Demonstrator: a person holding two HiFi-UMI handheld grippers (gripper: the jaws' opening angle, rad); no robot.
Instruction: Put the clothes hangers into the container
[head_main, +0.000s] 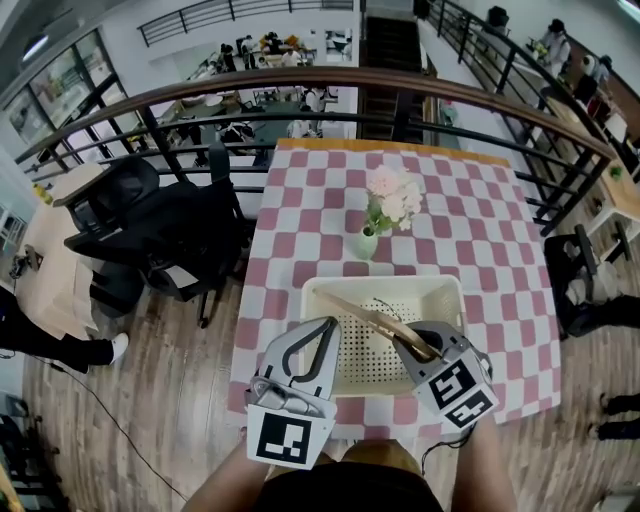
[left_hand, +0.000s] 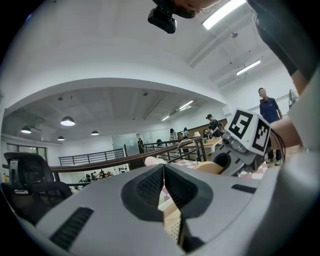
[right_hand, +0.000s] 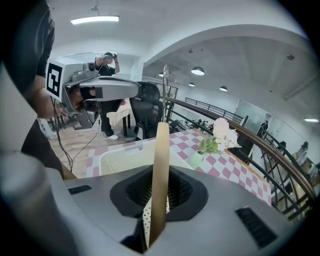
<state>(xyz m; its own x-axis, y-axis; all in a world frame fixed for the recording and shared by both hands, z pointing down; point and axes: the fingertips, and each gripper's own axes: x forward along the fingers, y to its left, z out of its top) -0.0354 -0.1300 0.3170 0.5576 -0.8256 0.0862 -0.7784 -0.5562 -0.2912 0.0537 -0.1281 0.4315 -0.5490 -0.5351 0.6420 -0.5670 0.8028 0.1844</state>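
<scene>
right gripper (head_main: 404, 345) tilted down, clamping hanger (head_main: 362, 316) | left gripper (head_main: 327, 328) level, closed

I see bright, even indoor light from ceiling strips (left_hand: 220, 12) and round lamps (left_hand: 67, 121). Soft shadows. Heavy fisheye bending, black corners on both gripper views. Close to lens, hanger (right_hand: 160, 175) slightly soft.

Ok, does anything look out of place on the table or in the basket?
Nothing stands out. The wooden hanger is clamped in the right gripper and slants over the cream basket; the flower vase stands upright on the flat checked tablecloth.
</scene>
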